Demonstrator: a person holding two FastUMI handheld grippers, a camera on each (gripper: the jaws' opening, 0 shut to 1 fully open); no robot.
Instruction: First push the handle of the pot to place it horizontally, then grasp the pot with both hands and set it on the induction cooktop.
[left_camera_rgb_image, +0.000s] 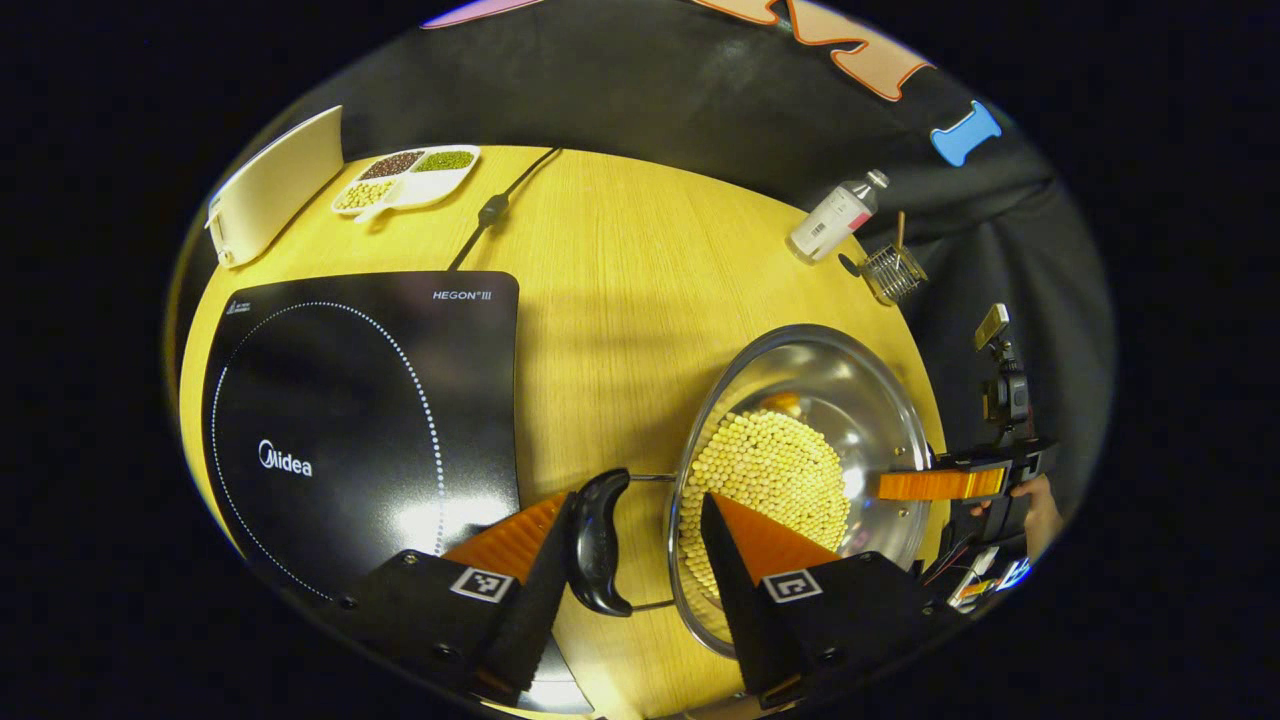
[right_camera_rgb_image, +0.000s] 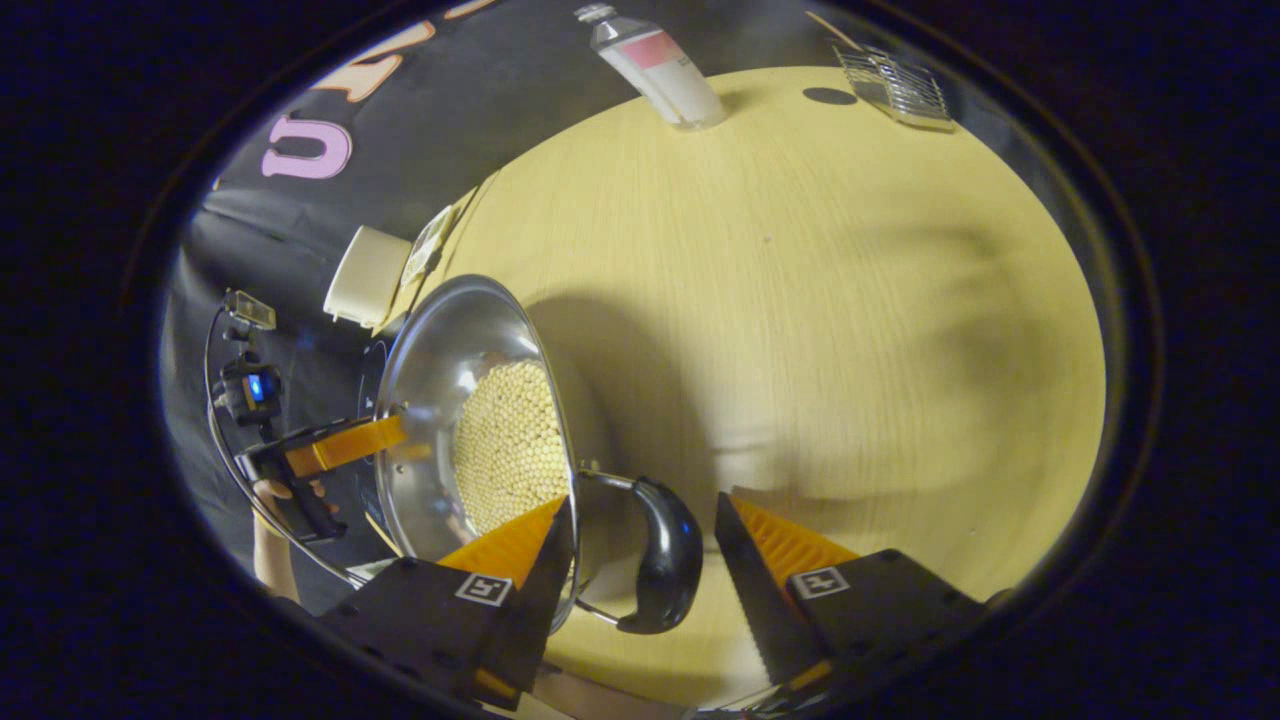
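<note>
Left tongs (left_camera_rgb_image: 640, 545): wide, straddling pot (left_camera_rgb_image: 800, 470) handle (left_camera_rgb_image: 597, 540)
Right tongs (right_camera_rgb_image: 640, 545): wide, around opposite handle (right_camera_rgb_image: 665, 555)
Cooktop (left_camera_rgb_image: 360, 430): beside pot, tabletop (left_camera_rgb_image: 620, 300)

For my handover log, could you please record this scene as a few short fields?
pot: steel pot with pale round beans inside, on the wooden table
left tongs: open, straddling one black handle
right tongs: open, straddling the other handle
cooktop: black induction cooktop, nothing on it, pot beside it
also on table: divided dish, bottle, wire holder
</note>
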